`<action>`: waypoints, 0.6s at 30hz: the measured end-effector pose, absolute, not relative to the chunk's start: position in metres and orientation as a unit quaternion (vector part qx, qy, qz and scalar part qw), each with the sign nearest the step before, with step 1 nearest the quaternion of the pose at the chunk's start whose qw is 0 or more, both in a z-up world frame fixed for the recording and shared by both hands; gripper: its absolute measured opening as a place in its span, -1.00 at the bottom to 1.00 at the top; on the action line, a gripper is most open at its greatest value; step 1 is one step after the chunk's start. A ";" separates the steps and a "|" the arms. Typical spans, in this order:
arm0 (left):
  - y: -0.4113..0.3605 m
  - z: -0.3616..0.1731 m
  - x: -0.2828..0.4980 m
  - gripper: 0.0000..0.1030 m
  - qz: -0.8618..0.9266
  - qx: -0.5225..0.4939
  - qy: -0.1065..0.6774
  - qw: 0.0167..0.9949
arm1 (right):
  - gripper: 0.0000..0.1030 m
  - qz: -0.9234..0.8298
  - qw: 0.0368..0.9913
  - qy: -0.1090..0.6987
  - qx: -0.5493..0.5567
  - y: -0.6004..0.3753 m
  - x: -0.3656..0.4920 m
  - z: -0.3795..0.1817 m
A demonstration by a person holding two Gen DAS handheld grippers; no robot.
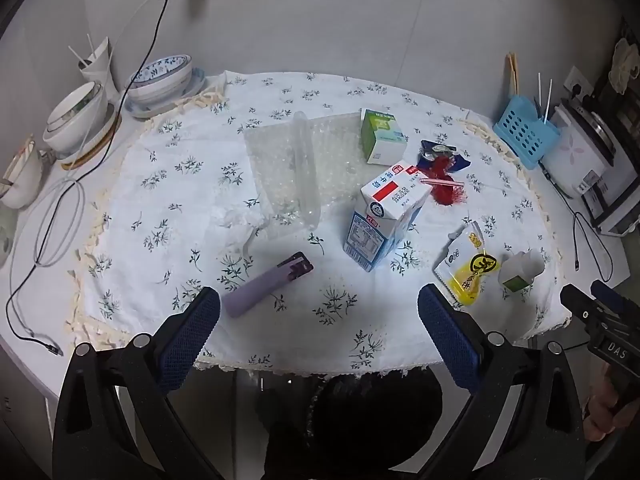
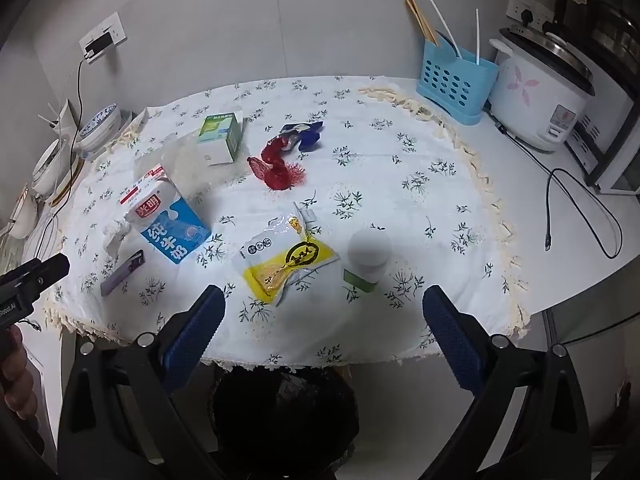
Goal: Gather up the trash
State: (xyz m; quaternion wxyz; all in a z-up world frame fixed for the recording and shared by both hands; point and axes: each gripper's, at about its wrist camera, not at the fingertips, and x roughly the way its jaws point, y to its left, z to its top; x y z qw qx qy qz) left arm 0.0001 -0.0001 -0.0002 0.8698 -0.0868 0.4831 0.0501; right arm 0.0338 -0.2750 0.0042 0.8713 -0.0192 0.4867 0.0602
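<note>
I hold both tongs above the near edge of the table (image 1: 120, 184), and nothing is collected yet, so I judge this is the very start: choosing the first piece of trash.

My left tongs (image 1: 319, 322) stand wide open and empty. My right tongs (image 2: 324, 322) are also wide open with nothing between the pads. In the left wrist view I see the right tongs at the right edge, beside the table.

The trash lies spread on the flowered cloth (image 2: 420, 184). In the left wrist view, the milk carton (image 1: 386, 216) stands in the middle of the frame, the green box (image 1: 382, 136) is behind it, and the bubble wrap (image 1: 296, 164) with a clear tube on it lies to the left of them. A red net (image 1: 448, 188) and a blue wrapper (image 1: 442, 156) are to the right of the carton. The purple lighter (image 1: 266, 290) lies in the lower middle, just beyond the left tongs. In the right wrist view, the yellow packet (image 2: 288, 264) is in the lower middle, near the tongs, and a small white cup (image 2: 368, 256) lies just to the right of it.

A dark bin (image 2: 284, 412) is below the table edge, at the bottom of both views; I think the trash goes there.

For the next move, I would lower the right tongs over the yellow packet, since it is the nearest. It is flat and thin, so the pads must come low to the cloth and catch an edge without pinching the cloth too.
</note>
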 end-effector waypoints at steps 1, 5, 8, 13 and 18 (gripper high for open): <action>0.000 0.000 0.000 0.89 0.050 -0.086 0.483 0.870 | 0.85 0.057 0.869 0.490 -0.022 -0.274 0.035 0.004; 0.000 0.000 0.000 0.89 0.050 -0.084 0.486 0.869 | 0.85 0.053 0.869 0.491 -0.027 -0.268 0.029 0.002; 0.000 -0.004 -0.002 0.89 0.048 -0.082 0.487 0.869 | 0.85 0.056 0.867 0.495 -0.024 -0.269 0.027 -0.003; 0.003 -0.013 -0.013 0.89 0.050 -0.076 0.487 0.868 | 0.85 0.062 0.862 0.503 -0.023 -0.269 0.031 -0.001; 0.002 -0.012 -0.006 0.89 0.050 -0.072 0.498 0.862 | 0.84 0.061 0.863 0.501 -0.025 -0.267 0.029 -0.002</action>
